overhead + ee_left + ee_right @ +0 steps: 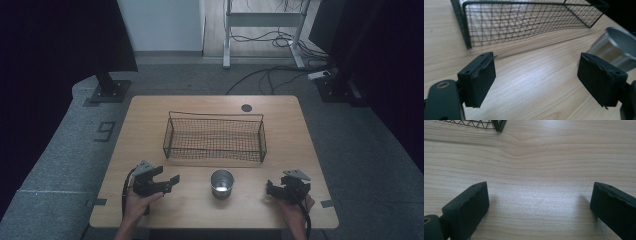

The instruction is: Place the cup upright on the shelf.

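Pre-grasp step, I reckon; small round metal cup (222,183) stands upright near the counter's (150,107) front edge, in front of the black wire-mesh basket (215,137). Left claw (172,181) gapes empty just beside it; right claw (270,190) likewise wide, near front right corner; next: straddle cup, close.

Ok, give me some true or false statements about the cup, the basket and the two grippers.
1. The metal cup stands upright on the table, outside the wire basket. True.
2. The basket holds several things. False: it looks empty.
3. The left gripper grips the cup. False: its fingers are apart with nothing between them, and the cup is off to one side.
4. The right gripper has its fingers apart over bare wood. True.
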`<state>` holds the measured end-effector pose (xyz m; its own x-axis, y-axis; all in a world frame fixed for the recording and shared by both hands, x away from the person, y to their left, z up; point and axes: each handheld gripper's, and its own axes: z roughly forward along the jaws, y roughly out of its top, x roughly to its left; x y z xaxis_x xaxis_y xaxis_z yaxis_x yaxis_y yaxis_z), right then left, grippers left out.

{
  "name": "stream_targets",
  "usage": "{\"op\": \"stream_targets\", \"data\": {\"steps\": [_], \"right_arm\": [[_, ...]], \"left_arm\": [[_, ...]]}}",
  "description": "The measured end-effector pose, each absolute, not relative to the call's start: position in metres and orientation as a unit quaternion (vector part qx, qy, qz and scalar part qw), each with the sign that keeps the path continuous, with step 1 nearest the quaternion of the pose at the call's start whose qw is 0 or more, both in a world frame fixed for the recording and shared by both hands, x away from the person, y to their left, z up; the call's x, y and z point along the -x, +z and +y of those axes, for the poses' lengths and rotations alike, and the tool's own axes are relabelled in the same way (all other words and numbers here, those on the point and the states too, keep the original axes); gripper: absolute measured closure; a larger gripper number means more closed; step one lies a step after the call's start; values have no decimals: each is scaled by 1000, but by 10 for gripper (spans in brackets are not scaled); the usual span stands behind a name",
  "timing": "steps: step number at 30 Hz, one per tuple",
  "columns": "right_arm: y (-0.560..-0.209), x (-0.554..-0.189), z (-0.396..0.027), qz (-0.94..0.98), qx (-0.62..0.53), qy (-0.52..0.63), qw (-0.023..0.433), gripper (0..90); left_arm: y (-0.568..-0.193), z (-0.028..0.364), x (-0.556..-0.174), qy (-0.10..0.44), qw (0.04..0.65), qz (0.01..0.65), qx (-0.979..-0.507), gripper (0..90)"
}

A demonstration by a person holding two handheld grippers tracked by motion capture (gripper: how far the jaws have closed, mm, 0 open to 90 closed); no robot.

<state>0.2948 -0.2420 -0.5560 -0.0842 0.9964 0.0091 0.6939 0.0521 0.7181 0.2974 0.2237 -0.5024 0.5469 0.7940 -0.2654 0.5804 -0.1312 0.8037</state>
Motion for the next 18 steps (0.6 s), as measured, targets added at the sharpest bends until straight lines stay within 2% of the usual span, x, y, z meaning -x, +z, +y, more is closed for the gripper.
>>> {"op": "stream_targets", "data": {"steps": [18], "right_arm": [[-556,-295,-242,677,-625,290,261,19]], "left_arm": [[-488,208,-288,107,490,430,-751,147]]}}
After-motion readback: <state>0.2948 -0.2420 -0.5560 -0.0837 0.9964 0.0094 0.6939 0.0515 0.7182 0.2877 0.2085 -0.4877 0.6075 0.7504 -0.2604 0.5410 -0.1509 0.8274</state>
